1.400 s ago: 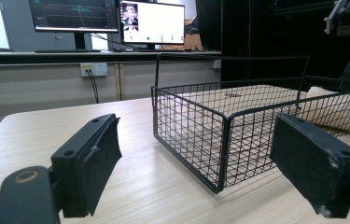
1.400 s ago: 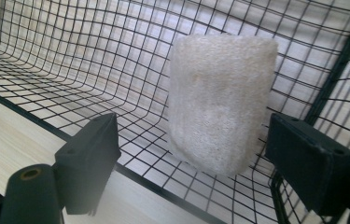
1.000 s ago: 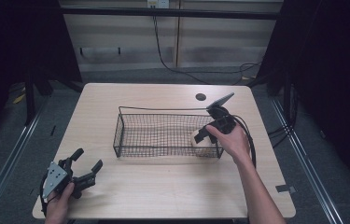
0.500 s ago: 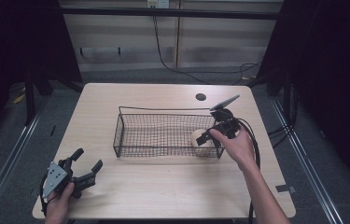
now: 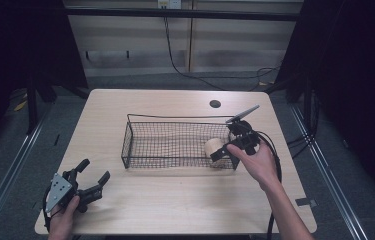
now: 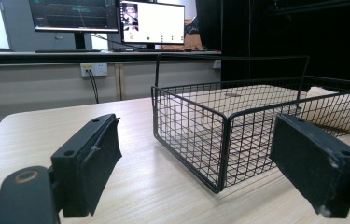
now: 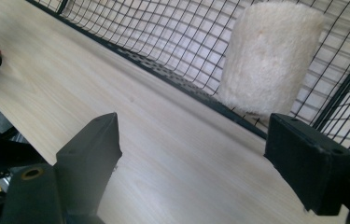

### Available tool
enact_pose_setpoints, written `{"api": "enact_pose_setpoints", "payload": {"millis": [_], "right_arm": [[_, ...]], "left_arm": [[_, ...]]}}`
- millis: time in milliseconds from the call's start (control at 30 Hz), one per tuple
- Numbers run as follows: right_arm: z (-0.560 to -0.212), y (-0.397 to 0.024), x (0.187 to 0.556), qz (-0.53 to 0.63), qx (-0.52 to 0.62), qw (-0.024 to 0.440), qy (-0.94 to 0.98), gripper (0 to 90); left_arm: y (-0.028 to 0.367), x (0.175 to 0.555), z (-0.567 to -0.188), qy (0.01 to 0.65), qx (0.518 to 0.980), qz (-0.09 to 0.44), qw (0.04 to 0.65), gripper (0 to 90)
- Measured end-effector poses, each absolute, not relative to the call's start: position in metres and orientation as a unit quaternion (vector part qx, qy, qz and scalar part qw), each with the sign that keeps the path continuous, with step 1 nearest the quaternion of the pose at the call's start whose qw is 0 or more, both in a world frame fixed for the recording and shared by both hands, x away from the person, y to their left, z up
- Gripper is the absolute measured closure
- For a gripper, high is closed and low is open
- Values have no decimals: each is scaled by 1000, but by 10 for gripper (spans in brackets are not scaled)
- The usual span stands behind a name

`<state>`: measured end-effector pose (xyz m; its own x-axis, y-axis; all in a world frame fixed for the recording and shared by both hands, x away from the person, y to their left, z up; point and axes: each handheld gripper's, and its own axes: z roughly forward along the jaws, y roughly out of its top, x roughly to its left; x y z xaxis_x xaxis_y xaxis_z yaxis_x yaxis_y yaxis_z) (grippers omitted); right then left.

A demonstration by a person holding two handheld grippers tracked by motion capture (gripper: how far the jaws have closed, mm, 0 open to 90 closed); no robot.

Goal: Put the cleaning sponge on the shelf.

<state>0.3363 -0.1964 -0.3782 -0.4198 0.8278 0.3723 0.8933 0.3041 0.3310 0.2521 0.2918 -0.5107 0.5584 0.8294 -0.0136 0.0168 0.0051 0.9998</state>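
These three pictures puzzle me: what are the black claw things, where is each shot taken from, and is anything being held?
A person sits at a wooden table with a hand-held two-jaw gripper in each hand. The high view looks down from above: the left gripper rests near the table's front corner, and the right gripper is at the near right end of a black wire basket. The other two pictures come from cameras riding on the grippers, looking out between their own black jaws. A fluffy cream roll stands inside the basket. The right gripper's jaws have just been closing a little, but they stand apart with nothing between them. The left gripper's jaws are open and empty too.
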Motion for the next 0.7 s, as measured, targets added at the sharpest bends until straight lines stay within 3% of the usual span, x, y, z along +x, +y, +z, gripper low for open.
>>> {"api": "enact_pose_setpoints", "payload": {"millis": [700], "right_arm": [[-398,-208,294,-262,-538,41,-801,196]], "left_arm": [[292,252,-511,338,625,326,623,157]]}}
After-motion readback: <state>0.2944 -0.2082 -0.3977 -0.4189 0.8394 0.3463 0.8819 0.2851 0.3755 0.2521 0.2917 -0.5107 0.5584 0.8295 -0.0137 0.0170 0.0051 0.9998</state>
